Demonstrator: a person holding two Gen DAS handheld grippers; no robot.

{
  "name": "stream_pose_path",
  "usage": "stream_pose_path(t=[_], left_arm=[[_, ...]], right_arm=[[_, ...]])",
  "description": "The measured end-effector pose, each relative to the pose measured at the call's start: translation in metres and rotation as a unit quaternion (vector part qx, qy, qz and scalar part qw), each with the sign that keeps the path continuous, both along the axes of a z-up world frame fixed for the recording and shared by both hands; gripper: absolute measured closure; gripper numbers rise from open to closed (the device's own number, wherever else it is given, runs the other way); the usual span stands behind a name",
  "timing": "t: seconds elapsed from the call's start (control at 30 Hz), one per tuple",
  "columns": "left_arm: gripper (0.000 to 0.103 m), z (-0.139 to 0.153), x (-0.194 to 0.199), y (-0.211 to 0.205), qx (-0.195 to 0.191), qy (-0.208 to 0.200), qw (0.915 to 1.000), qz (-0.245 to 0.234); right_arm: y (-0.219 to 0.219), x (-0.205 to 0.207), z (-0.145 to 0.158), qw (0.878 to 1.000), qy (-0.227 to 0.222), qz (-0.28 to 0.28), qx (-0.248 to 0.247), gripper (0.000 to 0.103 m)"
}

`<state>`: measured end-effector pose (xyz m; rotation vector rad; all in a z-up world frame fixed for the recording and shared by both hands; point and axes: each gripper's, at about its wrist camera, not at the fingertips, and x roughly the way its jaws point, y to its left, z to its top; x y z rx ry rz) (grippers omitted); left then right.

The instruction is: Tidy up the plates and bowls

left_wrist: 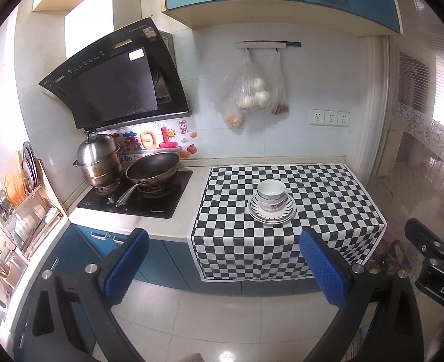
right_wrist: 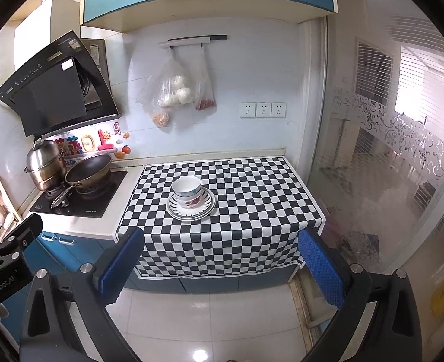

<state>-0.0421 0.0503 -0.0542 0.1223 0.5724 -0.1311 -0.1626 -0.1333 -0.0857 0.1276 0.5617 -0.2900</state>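
Observation:
Stacked bowls [left_wrist: 271, 194] [right_wrist: 187, 191] sit on stacked plates [left_wrist: 271, 212] [right_wrist: 191, 209] in the middle of a black-and-white checkered cloth [left_wrist: 327, 199] [right_wrist: 252, 193] on the counter. The top bowl is white with a blue rim; the lower one has a flower pattern. My left gripper [left_wrist: 225, 249] is open and empty, held back from the counter over the floor. My right gripper [right_wrist: 222, 247] is open and empty, also well short of the counter. Each gripper's body shows at the edge of the other's view.
A stove [left_wrist: 137, 196] with a steamer pot [left_wrist: 99, 160] and a wok [left_wrist: 152, 169] is left of the cloth. A dish rack [left_wrist: 26, 208] stands at far left. Plastic bags [left_wrist: 252, 90] hang on the wall. A glass door [right_wrist: 388, 166] is at right.

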Motion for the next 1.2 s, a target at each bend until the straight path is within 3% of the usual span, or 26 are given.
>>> stream_pose_path(t=[1.2], left_arm=[[0.001,0.0051,-0.0034,-0.0045,0.005,-0.01,0.9999,-0.002]], right_arm=[[0.0038,0.0032,0.0006,1.0,-0.003,-0.002,-0.005,0.0]])
